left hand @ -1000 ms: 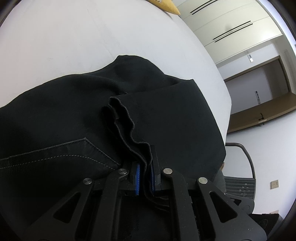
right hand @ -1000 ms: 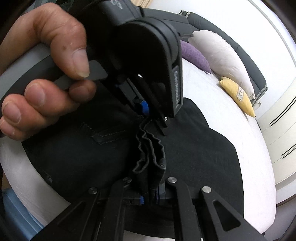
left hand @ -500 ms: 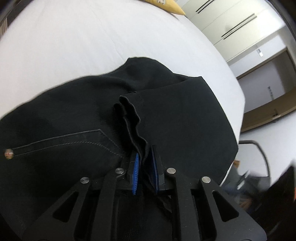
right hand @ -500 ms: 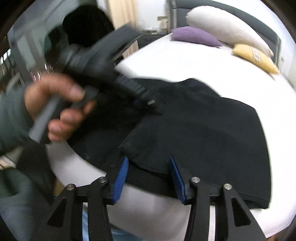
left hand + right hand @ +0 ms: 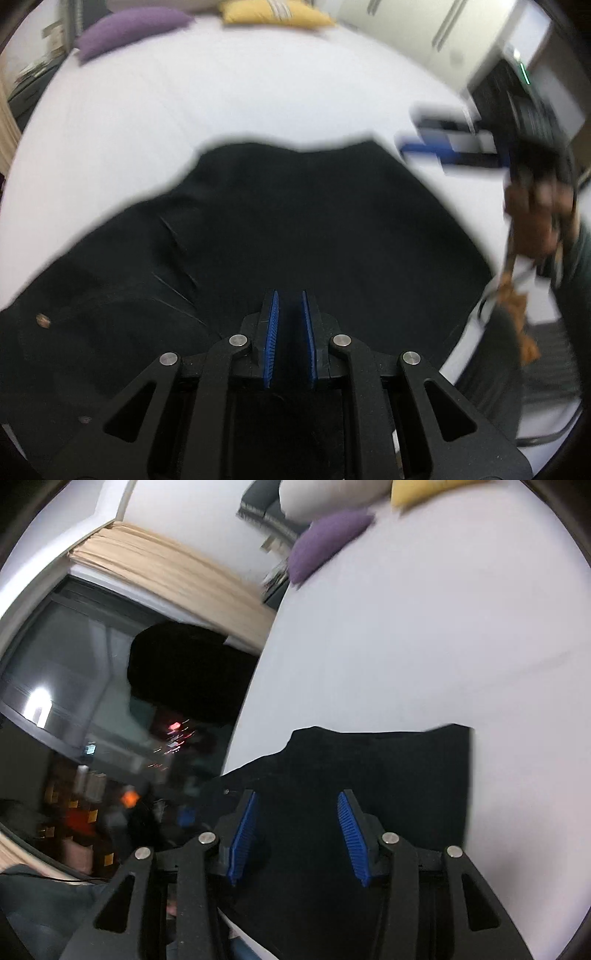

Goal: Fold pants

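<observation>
The left tool (image 5: 289, 325) stands slightly parted, gripping nothing; the right tool (image 5: 297, 827) is wide open. Both hover above the pants (image 5: 295, 229) folded on the bed (image 5: 240, 92), the left one nearer.

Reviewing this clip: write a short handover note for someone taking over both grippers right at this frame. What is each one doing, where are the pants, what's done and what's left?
Left gripper: narrowly open, holding nothing, just above the pants.
Right gripper: wide open, empty, above the pants' near edge.
Pants: black, lying folded and fairly flat on the white bed, near its front edge. Purple pillow and yellow pillow sit far back, out of the way.
Done: a fold is laid down and both grippers have released the fabric.
Left: check edges and smooth; judge whether another fold is needed. The views are blurred, so the layers can't be counted.
</observation>
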